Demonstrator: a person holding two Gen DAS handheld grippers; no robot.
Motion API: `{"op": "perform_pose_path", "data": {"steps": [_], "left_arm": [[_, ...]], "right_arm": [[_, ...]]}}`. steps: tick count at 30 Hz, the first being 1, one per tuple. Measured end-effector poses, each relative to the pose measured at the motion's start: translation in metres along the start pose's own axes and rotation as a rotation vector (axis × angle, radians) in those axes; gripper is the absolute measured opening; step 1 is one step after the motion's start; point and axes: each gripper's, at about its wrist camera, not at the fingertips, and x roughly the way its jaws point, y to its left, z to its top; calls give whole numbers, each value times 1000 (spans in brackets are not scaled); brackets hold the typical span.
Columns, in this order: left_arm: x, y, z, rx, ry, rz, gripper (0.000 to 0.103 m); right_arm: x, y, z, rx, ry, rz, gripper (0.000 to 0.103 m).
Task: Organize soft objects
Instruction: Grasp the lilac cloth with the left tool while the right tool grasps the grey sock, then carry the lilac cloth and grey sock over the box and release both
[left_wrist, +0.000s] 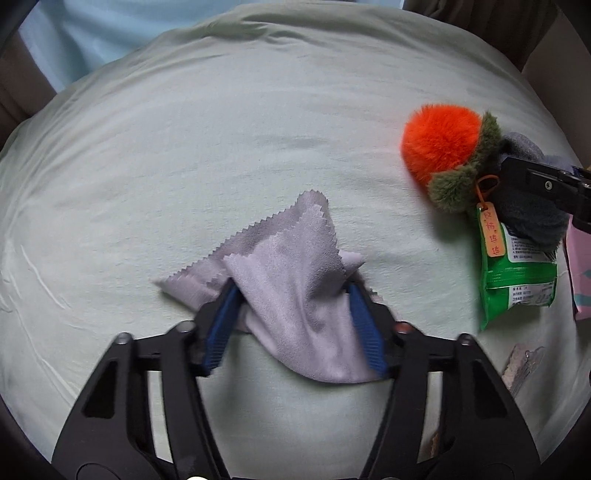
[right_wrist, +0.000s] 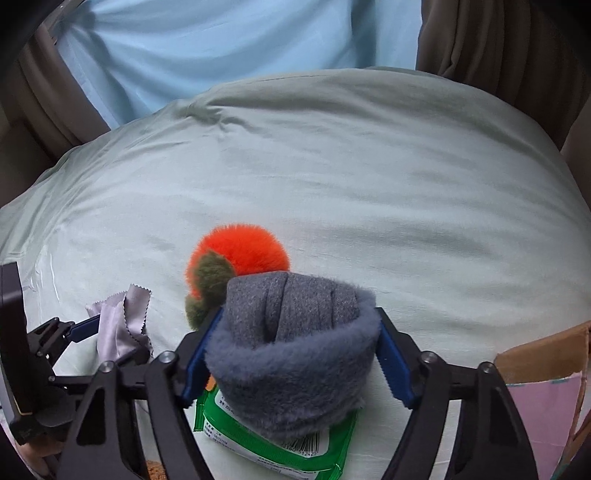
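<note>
A lilac cloth with zigzag edges (left_wrist: 291, 280) lies crumpled on the pale green bed sheet (left_wrist: 221, 147). My left gripper (left_wrist: 291, 284) is closed on the cloth, which drapes over its blue pads; both show in the right wrist view (right_wrist: 122, 325). My right gripper (right_wrist: 295, 321) is shut on a rolled grey fuzzy sock (right_wrist: 295, 350), which also shows in the left wrist view (left_wrist: 532, 218). An orange plush ball with olive leaves (left_wrist: 443, 147) lies just beyond the sock (right_wrist: 236, 258).
A green wipes packet (left_wrist: 517, 280) lies under the sock (right_wrist: 277, 443). A pink box (left_wrist: 581, 269) and a cardboard edge (right_wrist: 543, 354) stand at the right. A pale blue pillow (right_wrist: 221, 48) lies at the bed's far end.
</note>
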Motion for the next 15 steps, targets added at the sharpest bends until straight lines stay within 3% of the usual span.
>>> {"op": "perform_pose_path", "data": {"steps": [3,6,15], "left_arm": [[-4,-2,2,14,1,-8,20],[-7,-5,3,36,6,-8,10],[-60,-9,0,27,-47,-26,7]], "right_arm": [[-4,2,-2,-18,0,-19,62],[-9,2,-3,-6,-5,-34,58],[-58,-2,-3,32,-68,-47,54]]}}
